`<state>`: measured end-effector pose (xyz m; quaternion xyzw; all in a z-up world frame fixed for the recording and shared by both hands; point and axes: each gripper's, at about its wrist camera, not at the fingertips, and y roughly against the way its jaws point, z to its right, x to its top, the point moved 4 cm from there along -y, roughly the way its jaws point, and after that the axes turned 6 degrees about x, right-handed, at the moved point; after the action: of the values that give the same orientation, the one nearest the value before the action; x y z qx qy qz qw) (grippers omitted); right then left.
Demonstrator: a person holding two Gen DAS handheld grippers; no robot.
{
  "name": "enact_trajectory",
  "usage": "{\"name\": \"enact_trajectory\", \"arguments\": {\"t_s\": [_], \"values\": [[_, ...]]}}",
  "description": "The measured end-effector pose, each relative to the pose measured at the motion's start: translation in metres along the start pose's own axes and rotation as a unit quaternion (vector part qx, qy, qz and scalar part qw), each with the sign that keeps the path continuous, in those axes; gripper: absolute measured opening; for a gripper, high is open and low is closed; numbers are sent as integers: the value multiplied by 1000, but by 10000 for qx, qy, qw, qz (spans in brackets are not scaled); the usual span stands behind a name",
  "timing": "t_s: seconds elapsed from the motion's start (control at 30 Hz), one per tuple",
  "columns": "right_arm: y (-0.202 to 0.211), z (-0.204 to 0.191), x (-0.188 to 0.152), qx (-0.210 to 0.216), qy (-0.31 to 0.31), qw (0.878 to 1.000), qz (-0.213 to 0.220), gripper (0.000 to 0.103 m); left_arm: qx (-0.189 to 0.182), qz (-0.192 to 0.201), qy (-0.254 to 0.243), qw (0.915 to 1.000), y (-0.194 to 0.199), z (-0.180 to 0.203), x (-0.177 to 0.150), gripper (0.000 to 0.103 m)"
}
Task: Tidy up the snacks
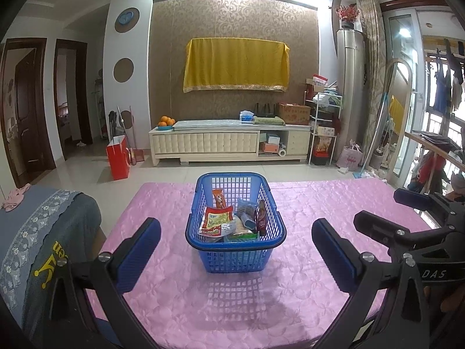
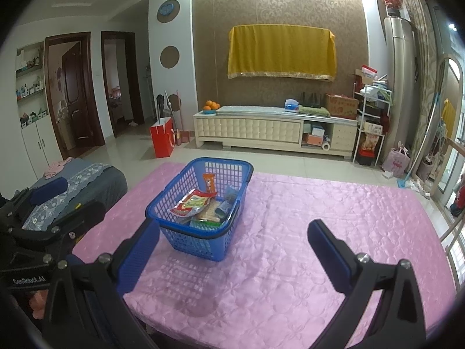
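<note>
Left gripper (image 1: 236,250) wide apart, empty, held above the pink cloth (image 1: 319,276), aimed at the basket (image 1: 237,257). Basket sits mid-table, long axis running away from the camera, short end facing near. Snacks (image 1: 216,220) heaped inside: red-green pack, orange stick pack upright at back; lower ones overlapped, labels unreadable. Right gripper (image 2: 234,242) wide apart, empty, basket (image 2: 194,240) ahead-left, its near corner hidden behind the left finger (image 2: 139,254).

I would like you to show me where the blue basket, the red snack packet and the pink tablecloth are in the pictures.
blue basket (image 1: 236,257): left wrist view, on its near front wall.
red snack packet (image 1: 216,219): left wrist view, on the packet's printed face inside the basket.
pink tablecloth (image 2: 319,203): right wrist view, on a bare stretch right of the basket.
</note>
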<state>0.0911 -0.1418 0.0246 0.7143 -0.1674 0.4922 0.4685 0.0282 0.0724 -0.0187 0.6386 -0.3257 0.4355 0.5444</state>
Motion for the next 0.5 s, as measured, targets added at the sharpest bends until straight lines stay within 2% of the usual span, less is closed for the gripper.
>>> {"name": "enact_trajectory", "arguments": {"t_s": [0.5], "values": [[-2,1,-1,-61,44,10000,2,103,-60,-17,16,10000,-5,-1,-3,103]]}}
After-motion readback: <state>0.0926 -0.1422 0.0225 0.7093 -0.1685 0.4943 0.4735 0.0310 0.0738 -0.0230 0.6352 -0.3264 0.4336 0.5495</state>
